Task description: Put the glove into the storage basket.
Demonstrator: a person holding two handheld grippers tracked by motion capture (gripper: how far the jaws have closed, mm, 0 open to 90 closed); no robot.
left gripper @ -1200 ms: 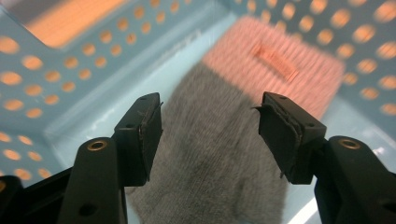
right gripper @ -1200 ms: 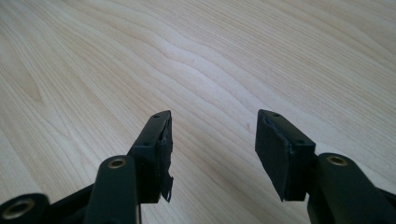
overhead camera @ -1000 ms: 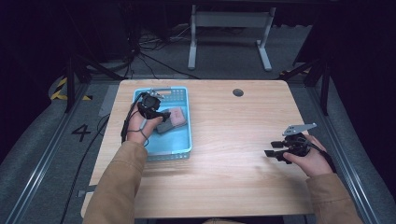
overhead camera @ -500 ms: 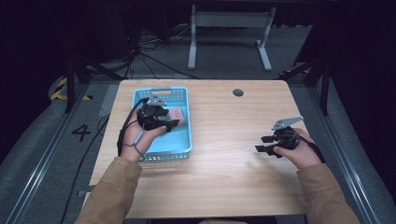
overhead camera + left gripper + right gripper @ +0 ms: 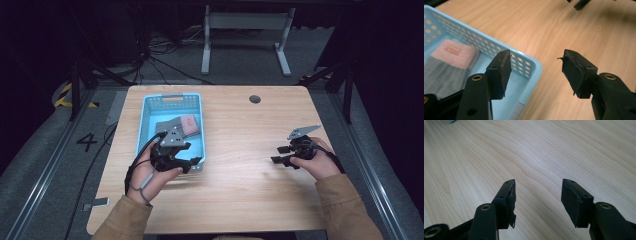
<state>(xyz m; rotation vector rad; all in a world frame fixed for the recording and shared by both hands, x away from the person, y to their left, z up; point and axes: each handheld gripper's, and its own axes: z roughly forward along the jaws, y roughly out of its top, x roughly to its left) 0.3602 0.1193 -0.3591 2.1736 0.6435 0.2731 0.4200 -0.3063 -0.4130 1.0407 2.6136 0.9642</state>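
While the left gripper (image 5: 192,164) hovers over the near right corner of the light blue perforated basket (image 5: 146,125), left of centre in the high view, its jaws stand spread with nothing between them; in the left gripper view the left gripper (image 5: 535,65) straddles that rounded basket (image 5: 529,65) corner, one jaw above the basket's inside and the other above the bare wooden table (image 5: 574,27). The folded cloth (image 5: 177,127) lies flat on the basket floor, in the middle of the basket and a little toward its right wall, with its long axis running slantwise from lower left to upper right of the high view: the grey end points toward the lower left, the pink end with a small label toward the upper right. In the left gripper view the folded cloth (image 5: 449,65) sits at the left edge, pink part above, grey part below, apart from the jaws. At the right of the high view the right gripper (image 5: 276,154) is held low over the table (image 5: 240,190), pointing toward the left of the frame, well apart from the basket; in the right gripper view the right gripper (image 5: 537,192) has its jaws spread and empty over the plain wood grain of the table (image 5: 549,145)
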